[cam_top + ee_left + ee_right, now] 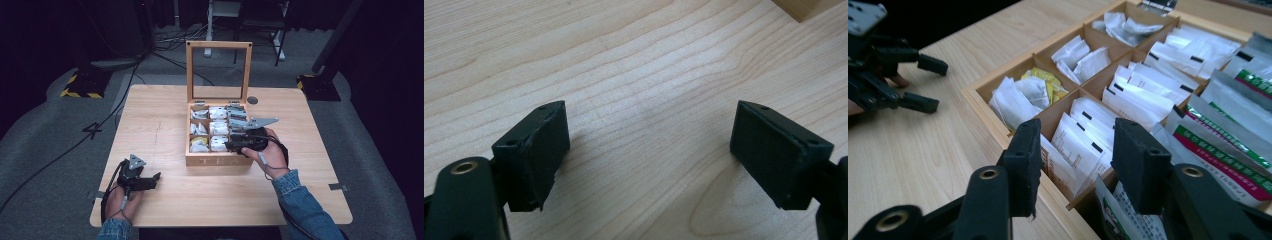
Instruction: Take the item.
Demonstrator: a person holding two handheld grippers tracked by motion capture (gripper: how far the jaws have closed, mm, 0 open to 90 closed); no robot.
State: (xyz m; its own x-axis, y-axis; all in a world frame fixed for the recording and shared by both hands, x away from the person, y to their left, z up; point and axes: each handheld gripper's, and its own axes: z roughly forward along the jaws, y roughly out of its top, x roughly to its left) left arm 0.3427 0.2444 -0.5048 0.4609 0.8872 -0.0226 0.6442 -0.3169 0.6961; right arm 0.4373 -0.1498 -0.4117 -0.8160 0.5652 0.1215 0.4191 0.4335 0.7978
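An open wooden tea box (218,161) stands mid-table with its glass lid (218,70) upright. Its compartments hold white sachets (1080,142), a yellow sachet (1045,82) and green-and-red striped sachets (1228,140). My right gripper (230,145) hovers over the box's front right part. Its jaws are open (1078,165), framing the white sachets of a front compartment without clamping any. My left gripper (156,181) rests low at the table's front left, open (649,150) with only bare wood between its pads. It also appears beyond the box in the right gripper view (940,86).
The light wooden table (624,60) carries a dark round disc (252,100) behind the box at the right. A corner of the box (804,7) shows in the left gripper view. Cables and stand bases lie on the grey floor (60,150) around the table.
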